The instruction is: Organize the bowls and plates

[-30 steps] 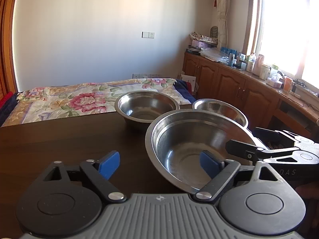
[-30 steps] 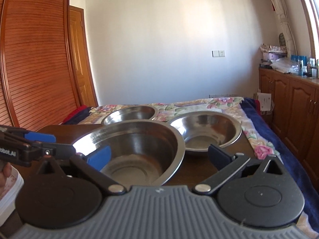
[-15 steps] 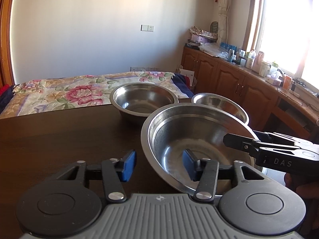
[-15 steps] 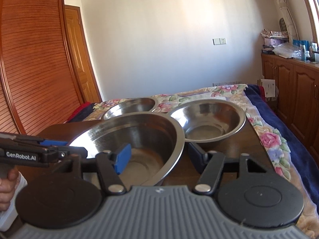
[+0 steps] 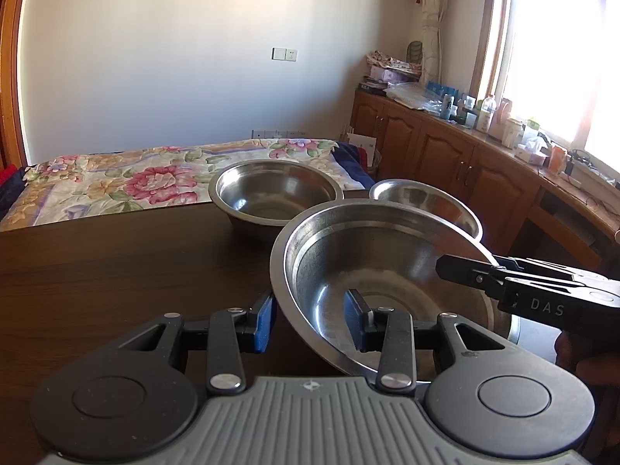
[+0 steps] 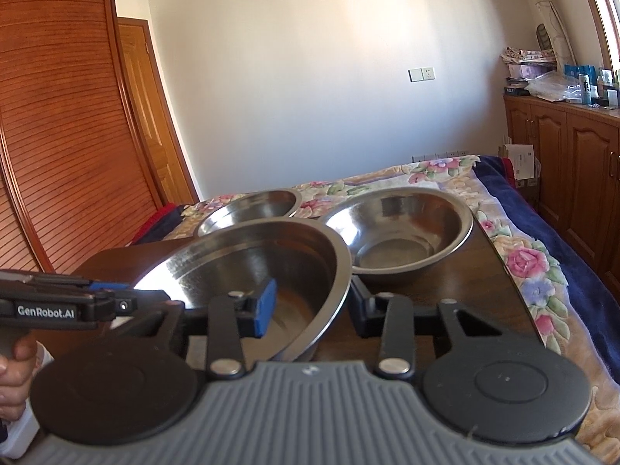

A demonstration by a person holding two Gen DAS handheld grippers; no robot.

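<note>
Steel is the material of all three bowls on the dark wooden bench (image 5: pixel 116 271). Nearest to both cameras is the large bowl (image 5: pixel 383 283), tilted, with each pair of tongs straddling its rim from an opposite side. The left tongs (image 5: pixel 310 323) sit at the bowl's near left edge: one blue pad is outside the wall, the other inside the basin, and the rim passes between them. Their jaws have just been closing; the gap is now narrow, but whether the pads press on the metal cannot be told. The right tongs (image 6: pixel 310 308) meet the bowl from its right side in the same way, one blue pad inside the basin and the dark finger outside against the rim; these jaws too have just been closing, and a firm grip cannot be confirmed. In the left wrist view the right tongs reach in from the right edge over the bowl's rim. In the right wrist view a hand (image 6: pixel 13 379) at the left edge holds the left tongs. Beyond the large bowl stand two smaller ones near the bench's far edge, the far left bowl (image 5: pixel 275 193) and the far right bowl (image 5: pixel 426 201). Past the bench lies a bed with a floral blanket (image 5: pixel 116 182), and wooden cabinets (image 5: pixel 445 155) run along the right wall.
</note>
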